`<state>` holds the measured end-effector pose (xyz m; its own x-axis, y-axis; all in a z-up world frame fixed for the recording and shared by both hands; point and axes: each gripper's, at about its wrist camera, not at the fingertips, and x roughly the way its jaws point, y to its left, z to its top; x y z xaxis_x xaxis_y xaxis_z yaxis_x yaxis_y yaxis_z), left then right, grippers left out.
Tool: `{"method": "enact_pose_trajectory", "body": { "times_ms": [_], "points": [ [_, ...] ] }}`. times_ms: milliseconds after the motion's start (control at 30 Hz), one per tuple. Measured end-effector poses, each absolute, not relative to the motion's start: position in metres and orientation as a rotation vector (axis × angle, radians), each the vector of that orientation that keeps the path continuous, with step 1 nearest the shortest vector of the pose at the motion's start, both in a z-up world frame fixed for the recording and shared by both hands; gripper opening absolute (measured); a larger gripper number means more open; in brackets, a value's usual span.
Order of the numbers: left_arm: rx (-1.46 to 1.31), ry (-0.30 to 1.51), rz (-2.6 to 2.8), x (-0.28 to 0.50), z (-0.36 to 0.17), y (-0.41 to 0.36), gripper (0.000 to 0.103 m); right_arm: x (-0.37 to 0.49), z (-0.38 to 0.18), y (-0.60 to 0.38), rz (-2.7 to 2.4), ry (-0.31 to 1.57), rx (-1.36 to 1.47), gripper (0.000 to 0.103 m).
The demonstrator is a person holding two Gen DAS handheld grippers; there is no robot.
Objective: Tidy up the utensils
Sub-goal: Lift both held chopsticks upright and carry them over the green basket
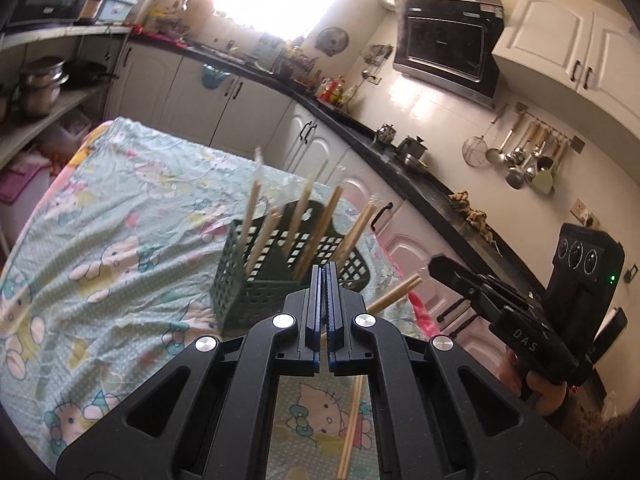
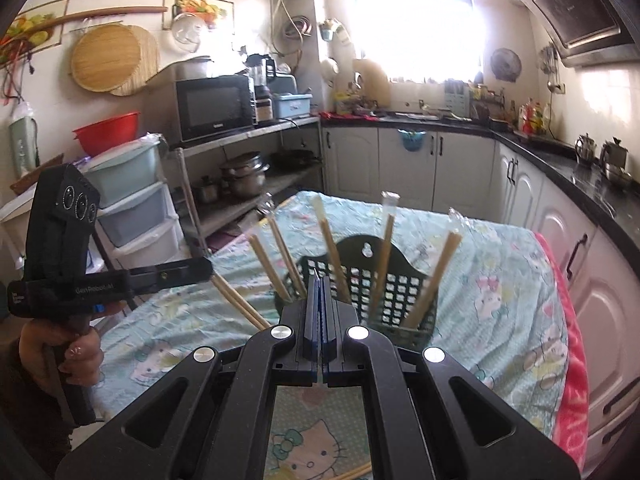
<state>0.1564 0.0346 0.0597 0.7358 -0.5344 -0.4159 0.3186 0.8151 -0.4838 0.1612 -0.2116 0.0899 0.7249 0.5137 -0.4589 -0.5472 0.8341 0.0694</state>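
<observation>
Above a table draped in a cartoon-cat cloth (image 1: 120, 216), 2 hand-held grippers hover near a dark green slotted basket (image 1: 256, 276). Several wrapped pairs of chopsticks (image 2: 384, 256) stand tilted inside the basket. Just in front of the basket, the left gripper (image 1: 325, 270) pinches 1 pair of chopsticks (image 1: 394, 294) low down. The right gripper (image 2: 319, 280), also pressed together, pinches a clear wrapper edge.

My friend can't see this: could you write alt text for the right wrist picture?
A shut, empty right gripper points at a dark green basket holding wrapped chopsticks upright, on a cartoon-cat tablecloth in a kitchen. At left, a hand holds the left gripper.
</observation>
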Motion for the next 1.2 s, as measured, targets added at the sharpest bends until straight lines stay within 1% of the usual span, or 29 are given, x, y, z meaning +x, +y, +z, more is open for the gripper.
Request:
{"method": "enact_pose_trajectory", "body": {
  "times_ms": [600,1200],
  "points": [
    [-0.306,0.467,-0.529,0.13,0.125,0.009,0.0,0.138,0.137,-0.215,0.613,0.377,-0.076,0.001],
    [-0.32,0.365,-0.529,0.147,0.176,0.0,0.0,0.148,0.181,-0.243,0.53,0.268,-0.048,0.001]
  ]
}}
